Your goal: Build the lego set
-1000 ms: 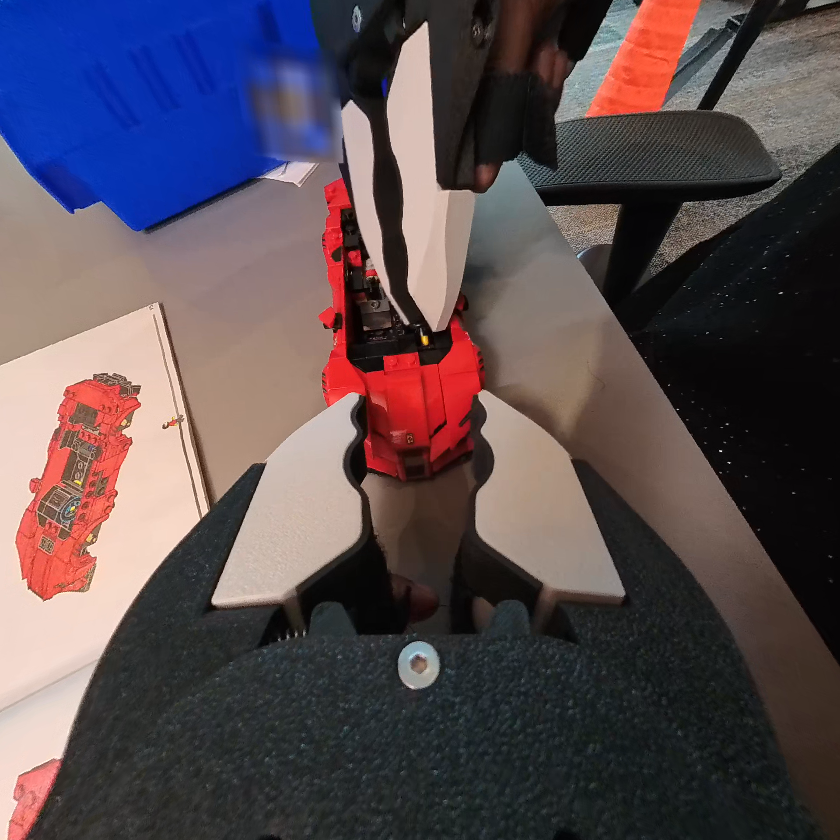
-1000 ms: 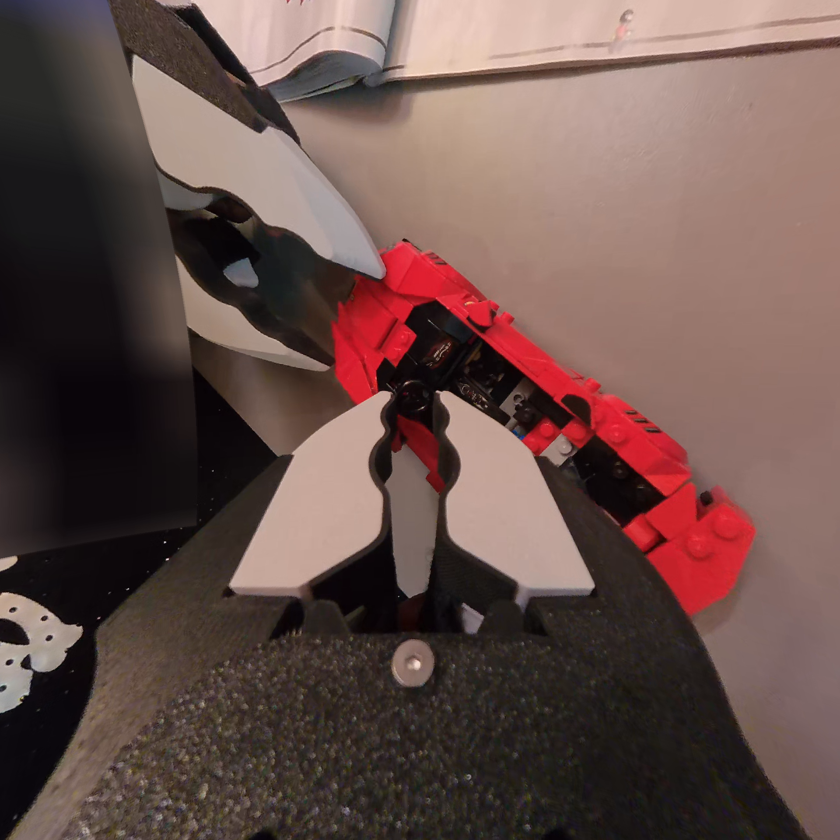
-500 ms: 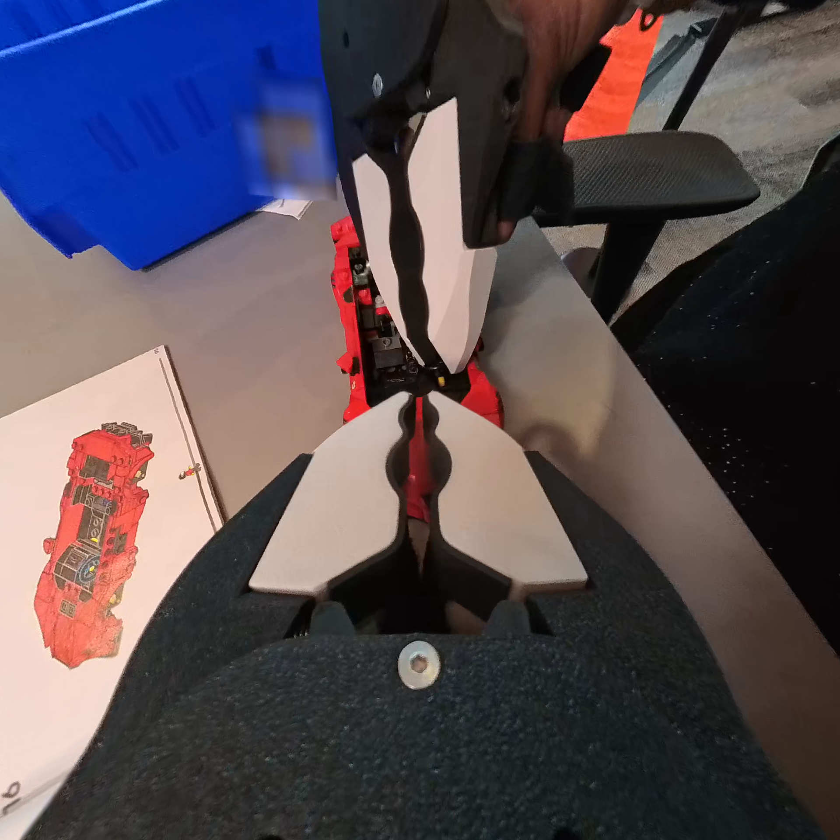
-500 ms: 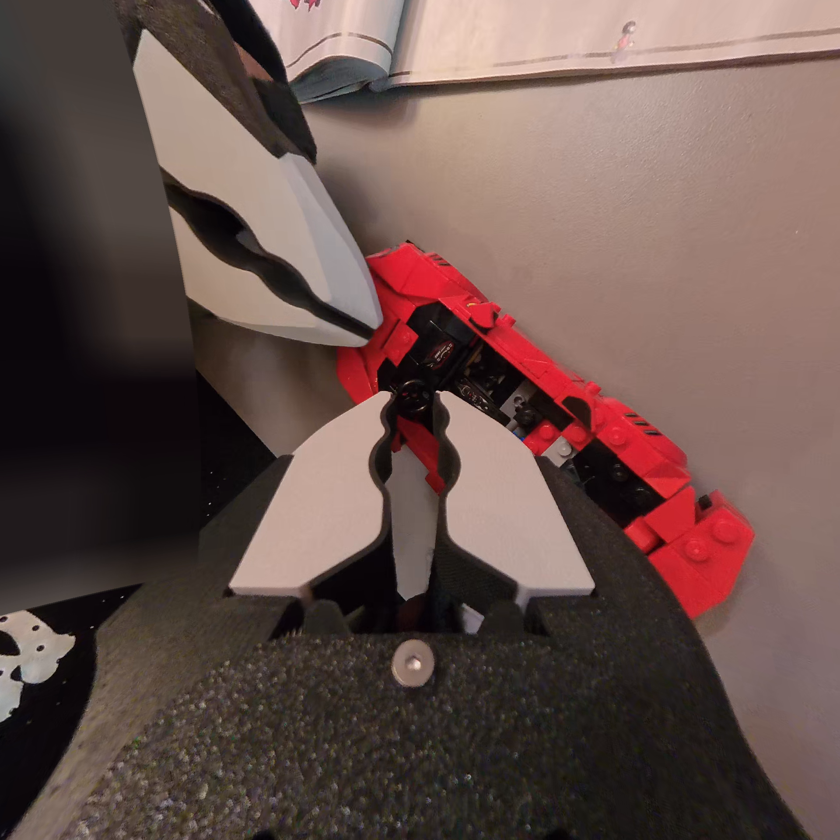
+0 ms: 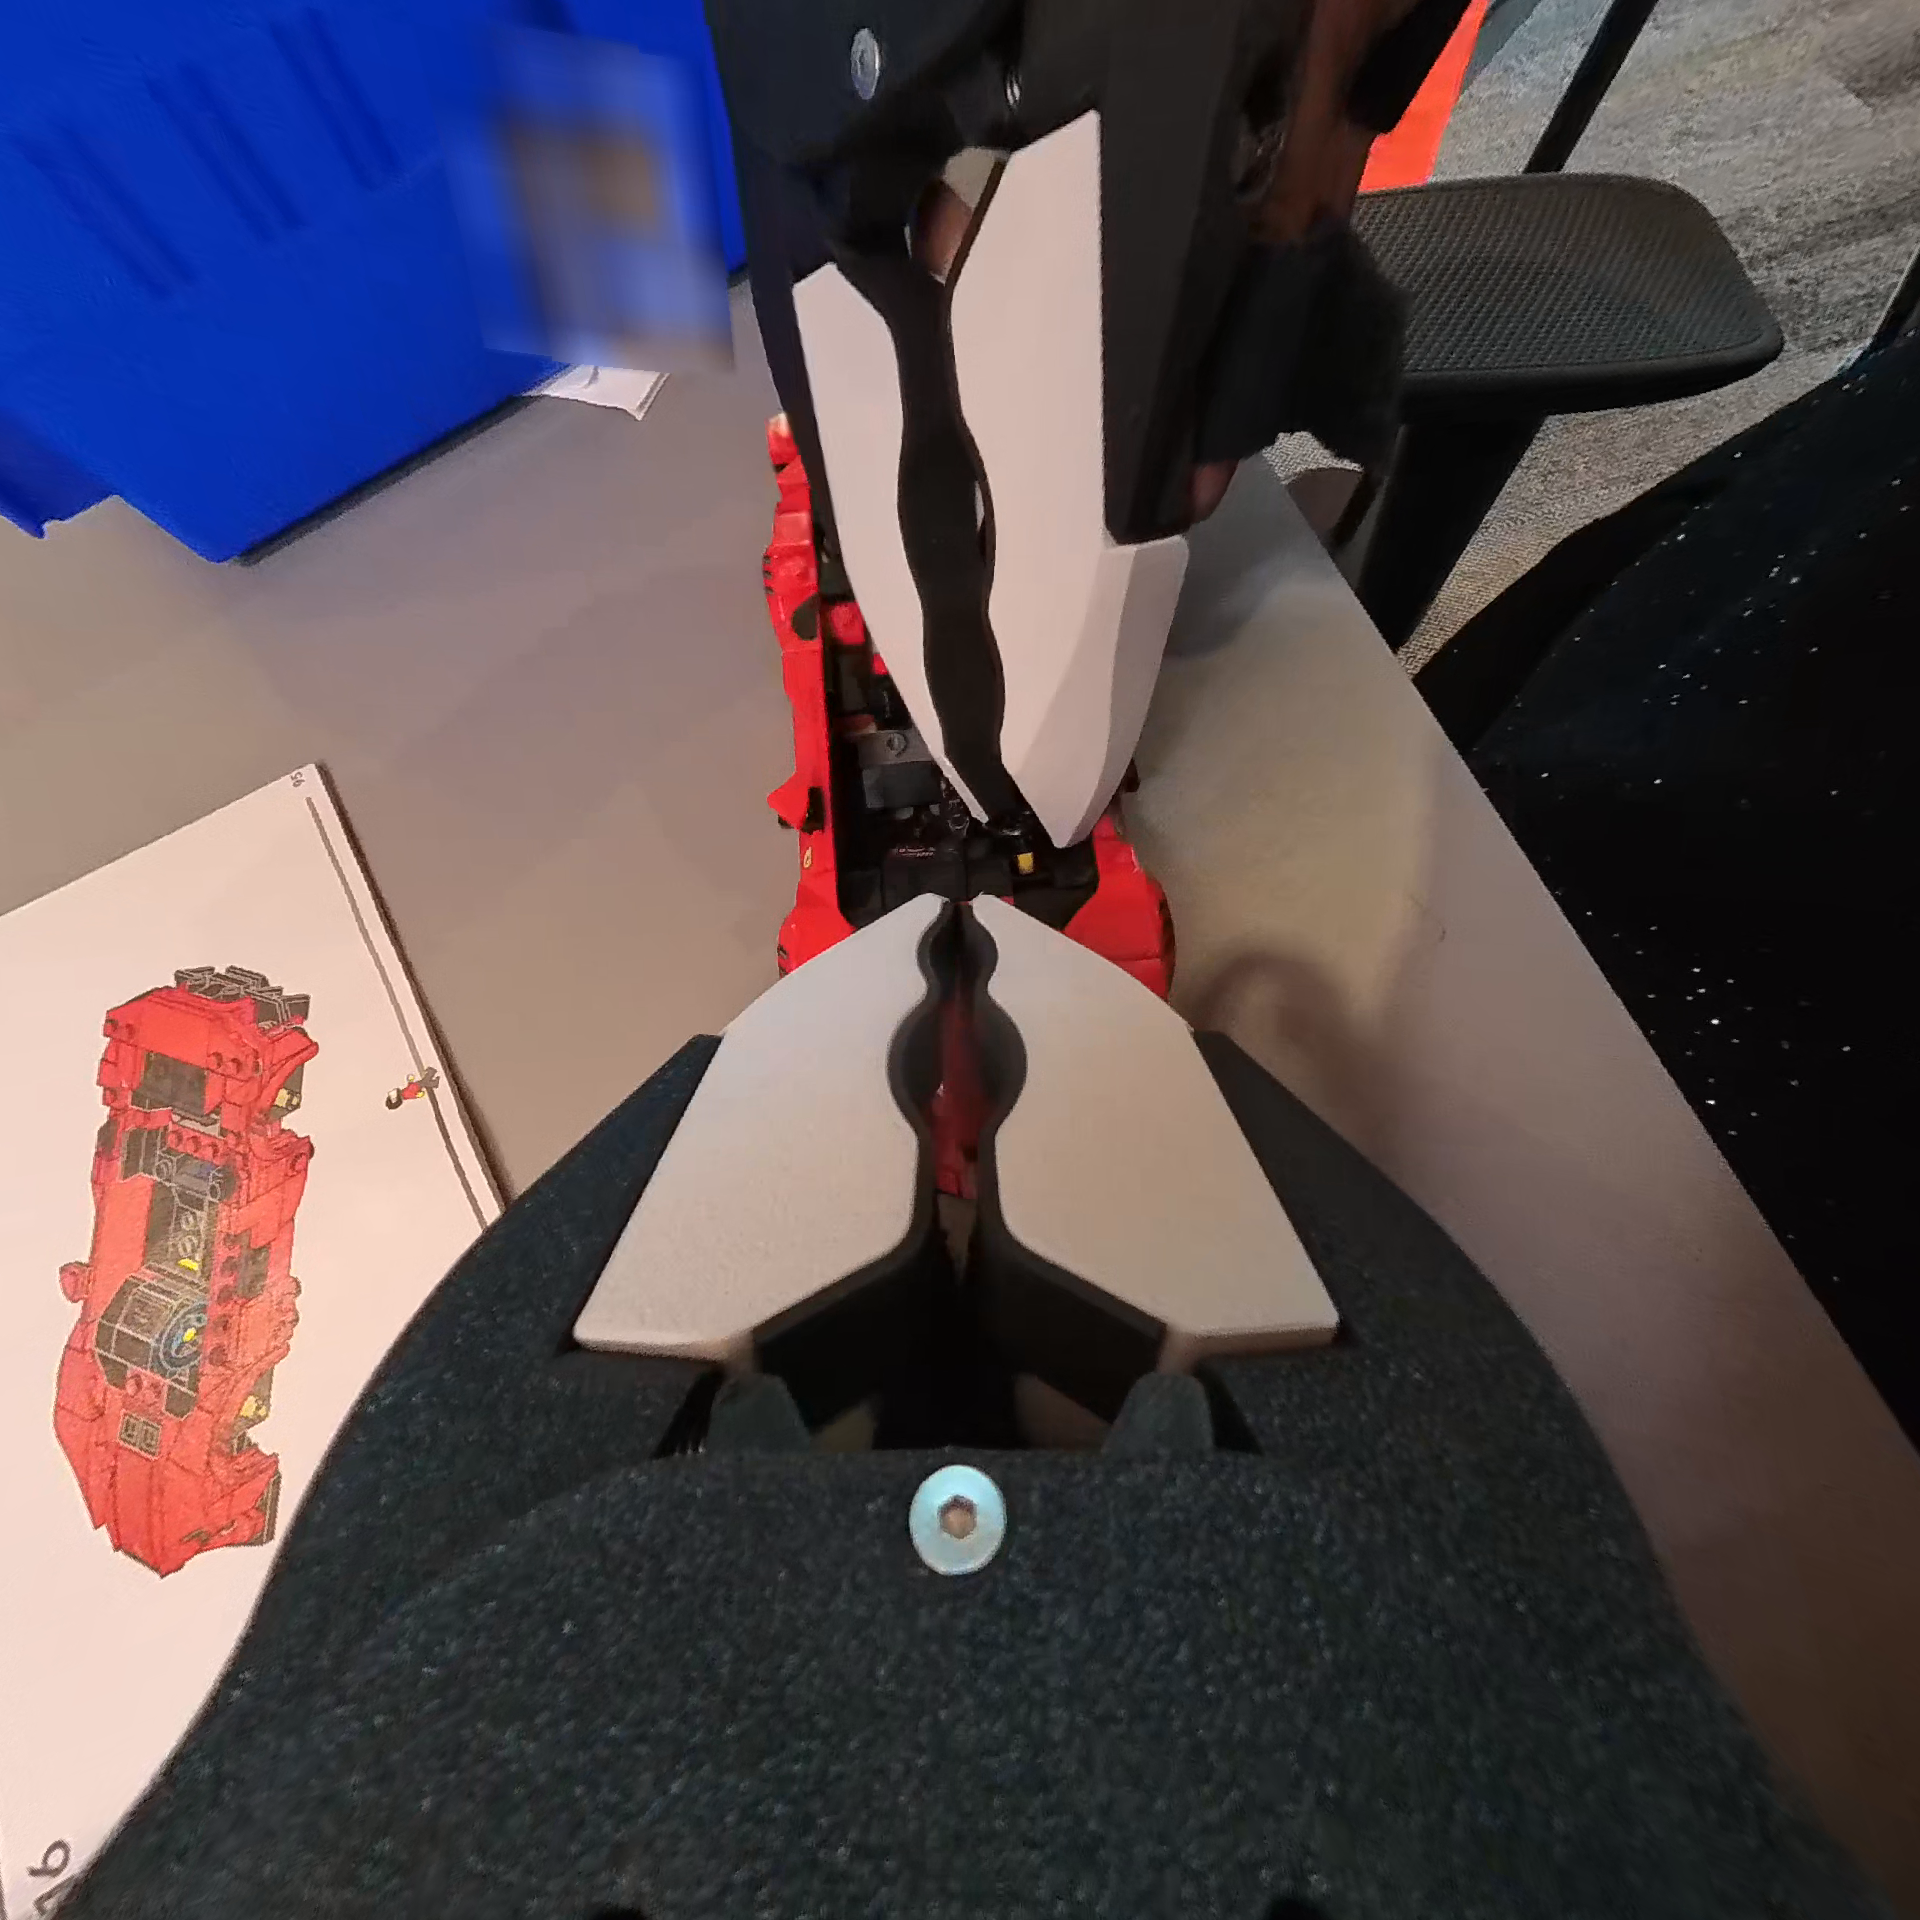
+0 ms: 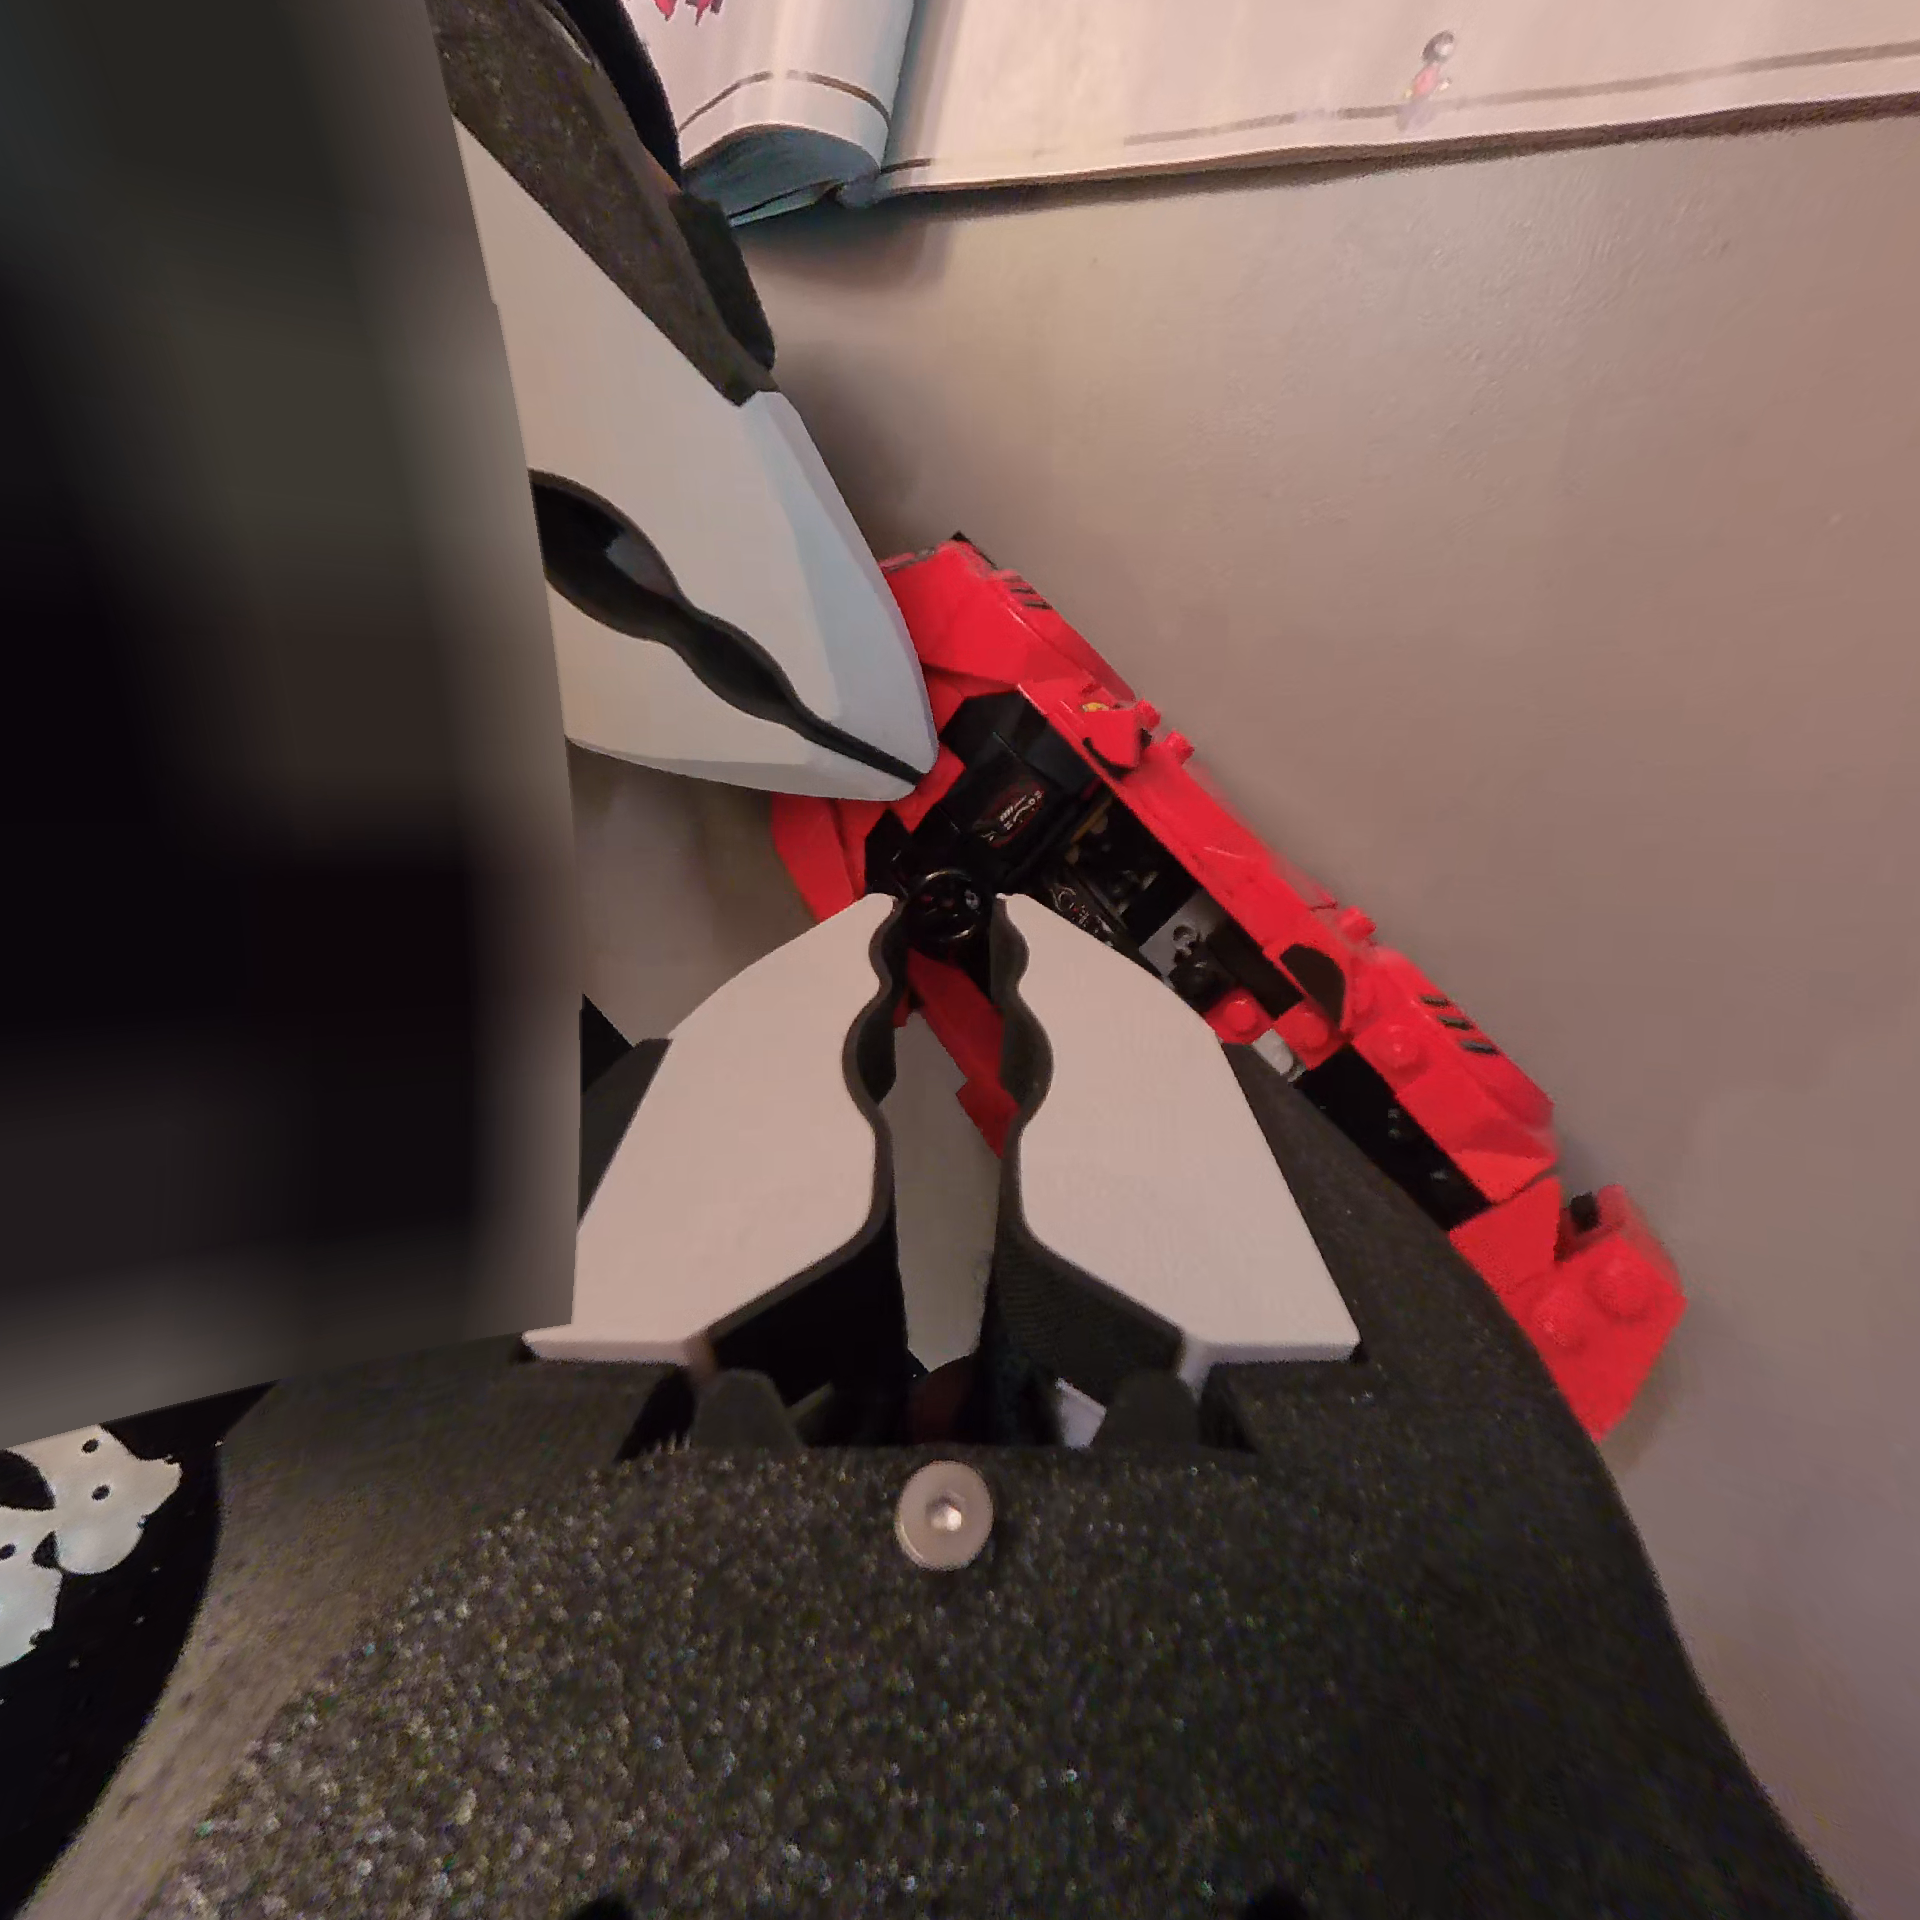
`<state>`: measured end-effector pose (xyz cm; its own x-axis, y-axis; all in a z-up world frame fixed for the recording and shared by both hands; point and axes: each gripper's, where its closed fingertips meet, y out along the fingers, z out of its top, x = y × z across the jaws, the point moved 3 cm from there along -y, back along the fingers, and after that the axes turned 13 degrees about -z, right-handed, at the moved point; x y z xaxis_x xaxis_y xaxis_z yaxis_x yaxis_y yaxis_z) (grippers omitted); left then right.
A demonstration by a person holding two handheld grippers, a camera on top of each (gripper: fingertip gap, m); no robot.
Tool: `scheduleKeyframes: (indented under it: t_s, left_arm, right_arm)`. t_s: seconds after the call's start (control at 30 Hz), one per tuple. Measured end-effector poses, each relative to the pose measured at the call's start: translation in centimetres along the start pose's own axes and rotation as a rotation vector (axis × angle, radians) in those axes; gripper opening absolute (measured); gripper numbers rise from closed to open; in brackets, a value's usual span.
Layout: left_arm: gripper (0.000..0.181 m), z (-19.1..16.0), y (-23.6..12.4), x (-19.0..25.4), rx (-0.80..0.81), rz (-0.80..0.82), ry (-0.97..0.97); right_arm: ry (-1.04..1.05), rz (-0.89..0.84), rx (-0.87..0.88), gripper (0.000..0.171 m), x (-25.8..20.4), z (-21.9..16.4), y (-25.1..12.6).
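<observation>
A red and black lego car (image 5: pixel 1127 920) lies on the grey table (image 5: pixel 520 675), near its right edge. My left gripper (image 5: pixel 961 912) is shut, with its tips on the car's front end just before the open cockpit. My right gripper (image 5: pixel 1013 821) reaches down from above into the cockpit. In the right wrist view the right gripper (image 6: pixel 940 904) is shut on a small black round piece (image 6: pixel 943 902) held against the car (image 6: pixel 1382 1039). The left gripper (image 6: pixel 914 769) shows there at upper left, shut, touching the car's hood.
An open instruction booklet (image 5: pixel 187 1195) lies left of the car and also shows in the right wrist view (image 6: pixel 1351 73). A blue bin (image 5: pixel 260 260) stands at the back left. A black mesh chair (image 5: pixel 1558 281) stands beyond the table's right edge (image 5: pixel 1455 790). My left and right fingertips are right by each other.
My left gripper was open astride the car's nose. It has shut and moved forward onto the car's front. My right gripper has stayed shut on the black piece in the cockpit.
</observation>
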<state>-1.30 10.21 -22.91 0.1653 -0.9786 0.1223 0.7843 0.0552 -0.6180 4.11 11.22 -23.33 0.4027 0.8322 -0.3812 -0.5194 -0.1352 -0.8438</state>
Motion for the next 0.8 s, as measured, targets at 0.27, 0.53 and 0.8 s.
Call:
scheduleKeyframes:
  t_s: [0.27, 0.53, 0.8]
  left_arm:
    - [0.000, -0.03, -0.04, 0.00, -0.008, 0.025, 0.008]
    - [0.000, -0.03, -0.09, 0.04, 0.001, 0.026, -0.003]
    - [0.000, -0.01, -0.07, 0.10, 0.004, 0.023, -0.002]
  right_arm:
    - [-0.003, -0.033, -0.006, 0.016, -0.18, 0.14, 0.10]
    - [0.016, -0.030, 0.008, 0.015, -0.26, -0.12, 0.23]
    - [0.012, -0.045, 0.008, 0.016, -0.34, -0.14, 0.16]
